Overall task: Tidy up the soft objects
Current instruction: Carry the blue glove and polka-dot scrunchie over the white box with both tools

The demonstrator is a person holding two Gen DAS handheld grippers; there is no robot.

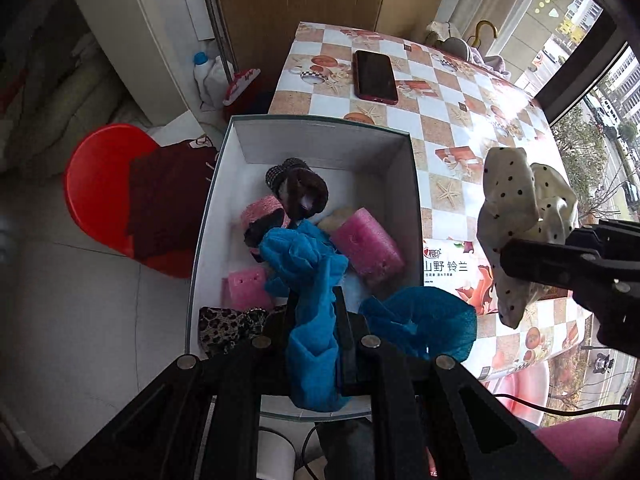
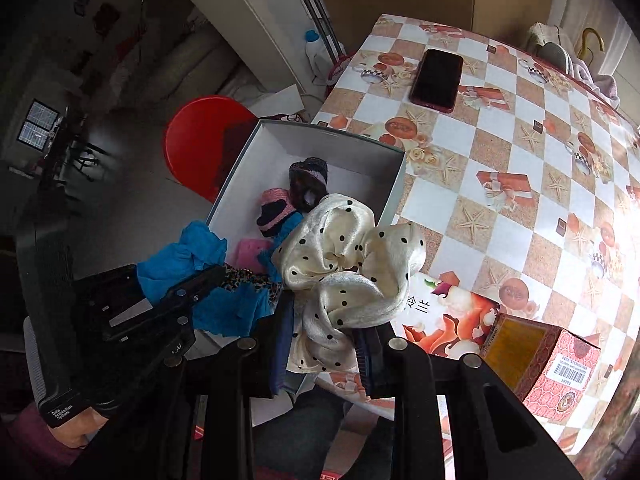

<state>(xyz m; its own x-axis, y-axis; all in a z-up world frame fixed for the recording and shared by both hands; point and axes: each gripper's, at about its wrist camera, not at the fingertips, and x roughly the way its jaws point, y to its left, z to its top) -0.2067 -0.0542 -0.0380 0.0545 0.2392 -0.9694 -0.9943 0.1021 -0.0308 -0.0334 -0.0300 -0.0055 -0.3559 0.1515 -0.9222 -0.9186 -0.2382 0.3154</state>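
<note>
Holding soft things over the box at the worktop edge.
My left fingers pinch blue cloth; my right fingers clamp the spotted scrunchie.

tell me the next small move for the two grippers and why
Probably open the left gripper first. It is shut on a blue mesh cloth that already hangs over the white box, where pink foam rollers and other soft pieces lie. The right gripper, shut on the cream polka-dot scrunchie, looks to be near the box's edge, so it likely needs to come further over first.
</note>
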